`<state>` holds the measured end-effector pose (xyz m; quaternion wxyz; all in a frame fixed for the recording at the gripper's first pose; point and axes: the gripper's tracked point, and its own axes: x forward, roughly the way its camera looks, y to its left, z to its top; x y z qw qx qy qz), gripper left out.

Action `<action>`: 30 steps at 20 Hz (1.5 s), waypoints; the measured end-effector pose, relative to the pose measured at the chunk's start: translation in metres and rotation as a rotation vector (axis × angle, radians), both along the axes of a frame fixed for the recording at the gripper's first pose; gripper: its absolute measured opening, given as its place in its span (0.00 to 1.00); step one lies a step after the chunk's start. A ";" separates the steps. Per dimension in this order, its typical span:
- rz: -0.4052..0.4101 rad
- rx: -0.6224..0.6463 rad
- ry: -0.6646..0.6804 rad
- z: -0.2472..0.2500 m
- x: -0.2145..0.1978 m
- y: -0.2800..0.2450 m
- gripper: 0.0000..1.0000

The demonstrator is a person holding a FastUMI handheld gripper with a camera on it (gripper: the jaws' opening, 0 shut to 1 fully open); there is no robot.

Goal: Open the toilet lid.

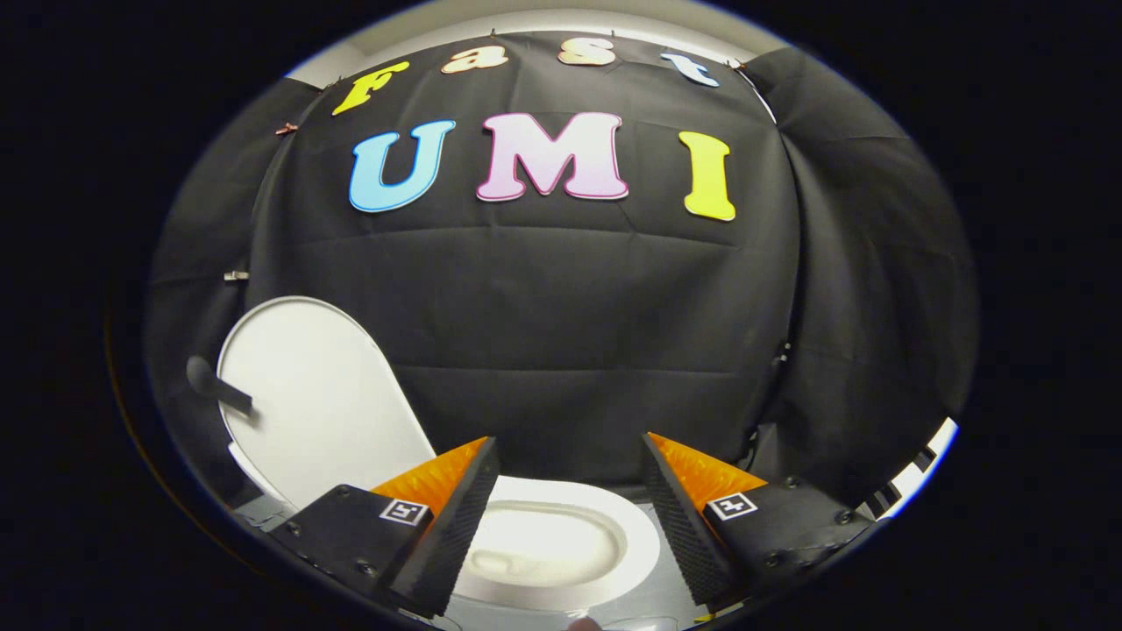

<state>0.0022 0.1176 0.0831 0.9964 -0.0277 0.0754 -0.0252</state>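
Nearest the camera, the gripper [565,456] holds its 2 fingers wide apart with nothing between them; it is open and grips nothing. Each finger is a wedge that narrows to a point, and the inner face of each carries a fine ribbed, grid-like texture. Behind each wedge sits a flat matte block with small screws and 1 square printed marker [733,506] on top.

Between the fingers and a little below them lies the toilet seat [638,543], a smooth, glossy white oval ring. Inside it the bowl [535,548] curves down, pale and shiny, with soft reflections on its surface. The left finger overlaps the left side of the seat in this view, the right finger its right side; whether either touches it cannot be told.

Beyond the left finger, and off to that side, the toilet lid [316,394] stands raised, close to upright. It is a flat, smooth, white plate with a rounded top edge, and its broad face is turned toward the camera. It is apart from both fingers. A dark rounded handle or lever [215,386] crosses its outer edge.

Behind everything hangs the booth's wall [561,333] of black cloth, matte, with faint horizontal fold lines and loose creases toward the right side.
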 end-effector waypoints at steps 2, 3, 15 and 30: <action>-0.014 0.021 -0.022 -0.023 -0.003 -0.024 0.99; -0.013 0.027 -0.030 -0.035 -0.005 -0.034 0.99; -0.051 0.031 -0.059 -0.121 -0.017 -0.078 0.99; -0.060 0.001 -0.051 -0.128 -0.020 -0.086 0.99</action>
